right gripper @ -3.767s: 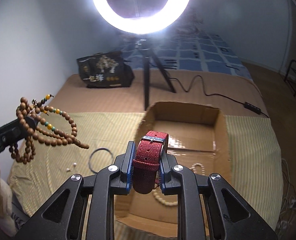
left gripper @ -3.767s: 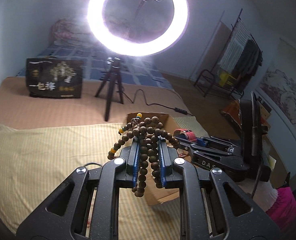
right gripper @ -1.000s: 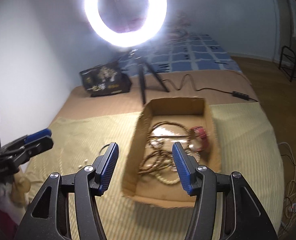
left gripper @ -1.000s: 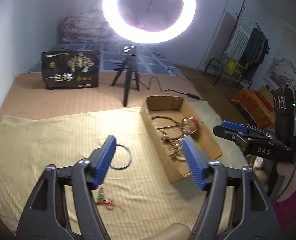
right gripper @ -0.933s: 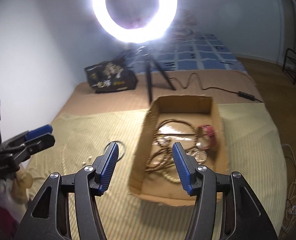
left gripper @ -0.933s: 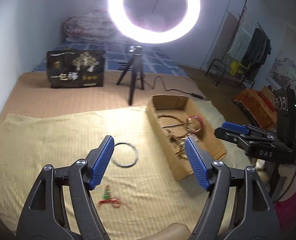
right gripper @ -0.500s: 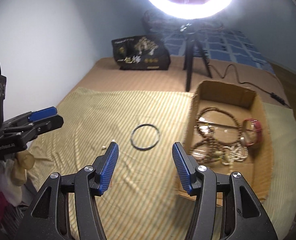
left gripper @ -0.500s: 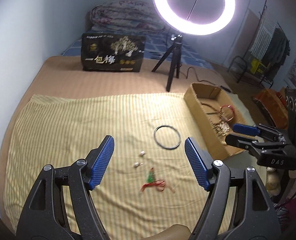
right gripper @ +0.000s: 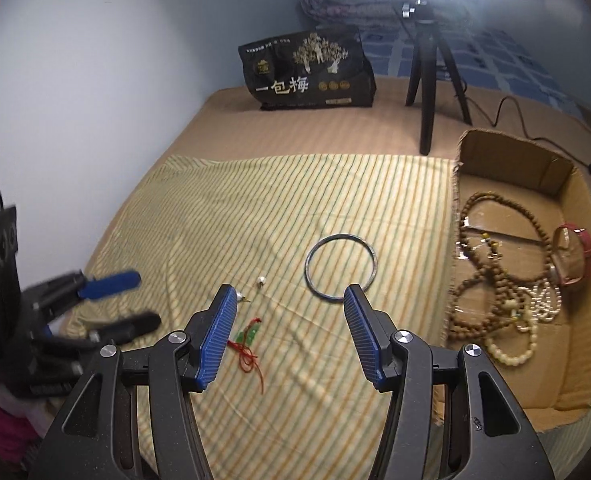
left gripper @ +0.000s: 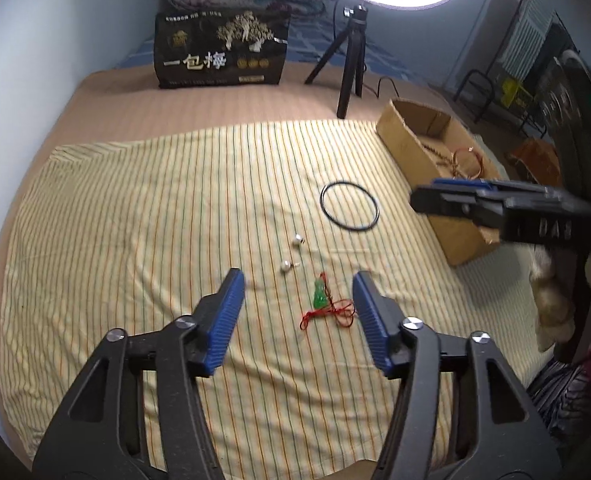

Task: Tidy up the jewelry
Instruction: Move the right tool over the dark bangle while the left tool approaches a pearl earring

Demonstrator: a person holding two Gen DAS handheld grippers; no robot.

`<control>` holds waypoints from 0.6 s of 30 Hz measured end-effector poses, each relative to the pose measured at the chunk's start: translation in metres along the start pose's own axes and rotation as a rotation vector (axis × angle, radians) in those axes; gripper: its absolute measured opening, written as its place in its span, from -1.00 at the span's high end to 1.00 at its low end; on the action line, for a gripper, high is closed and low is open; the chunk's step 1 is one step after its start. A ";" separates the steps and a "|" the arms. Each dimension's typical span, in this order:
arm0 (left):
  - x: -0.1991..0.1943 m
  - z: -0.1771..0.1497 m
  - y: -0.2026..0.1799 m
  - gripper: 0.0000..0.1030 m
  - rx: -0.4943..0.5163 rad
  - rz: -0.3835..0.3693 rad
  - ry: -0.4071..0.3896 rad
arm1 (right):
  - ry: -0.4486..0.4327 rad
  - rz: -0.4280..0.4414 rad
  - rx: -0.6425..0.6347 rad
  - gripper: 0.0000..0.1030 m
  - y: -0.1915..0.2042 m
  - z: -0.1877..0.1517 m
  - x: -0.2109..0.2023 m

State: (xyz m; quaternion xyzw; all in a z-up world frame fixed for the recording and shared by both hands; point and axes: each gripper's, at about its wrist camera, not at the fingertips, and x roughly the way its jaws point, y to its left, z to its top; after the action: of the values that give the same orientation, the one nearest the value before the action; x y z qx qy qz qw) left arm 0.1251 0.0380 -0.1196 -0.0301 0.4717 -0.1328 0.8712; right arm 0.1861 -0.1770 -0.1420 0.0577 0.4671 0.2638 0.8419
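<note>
Both grippers have let go of their loads and swung away from the box toward the open cloth. The left gripper point(left gripper: 297, 308) now hangs with its blue pads wide apart and nothing between them, and the right gripper point(right gripper: 289, 330) is likewise spread and bare. The wooden bead strand point(right gripper: 491, 276) and the red watch point(right gripper: 575, 254) they carried seconds ago now lie inside the cardboard box point(right gripper: 471, 152), so two pieces are sorted and the loose ones are next.

Nearest, toward the front edge of the striped cloth point(left gripper: 135, 220), the green pendant on red cord point(left gripper: 323, 304) lies just ahead of the left gripper's opening, probably its next pick. A little farther in sit two small pearl earrings point(left gripper: 291, 254), close together but apart. Beyond them, toward the cloth's right edge, the dark bangle point(left gripper: 349, 208) lies flat, just beside the box wall without touching it.

The box stands at the cloth's right edge, reaching its far right corner. It holds the tangled brown beads, the watch against the right wall, and a pale pearl strand point(right gripper: 523, 336) near its front end.

Behind the cloth stand a black printed bag point(left gripper: 221, 54) and the ring light's tripod point(left gripper: 347, 64).
</note>
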 end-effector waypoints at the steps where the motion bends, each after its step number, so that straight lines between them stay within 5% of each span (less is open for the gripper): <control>1: 0.004 -0.002 0.000 0.00 0.003 0.002 0.009 | 0.009 0.011 0.010 -0.06 -0.001 0.002 0.004; 6: 0.026 -0.005 0.006 0.27 -0.005 0.004 0.055 | 0.029 0.027 0.018 -0.05 0.004 0.005 0.021; 14: 0.056 0.001 0.005 0.38 0.046 0.013 0.085 | 0.077 -0.014 0.001 0.28 0.007 0.008 0.051; 18: 0.067 0.004 0.007 0.39 0.056 0.012 0.096 | 0.109 -0.042 -0.001 0.29 0.003 0.008 0.065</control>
State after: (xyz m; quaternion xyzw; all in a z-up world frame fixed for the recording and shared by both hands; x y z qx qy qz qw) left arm 0.1649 0.0270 -0.1735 0.0037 0.5093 -0.1423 0.8488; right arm 0.2189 -0.1409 -0.1861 0.0329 0.5131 0.2490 0.8208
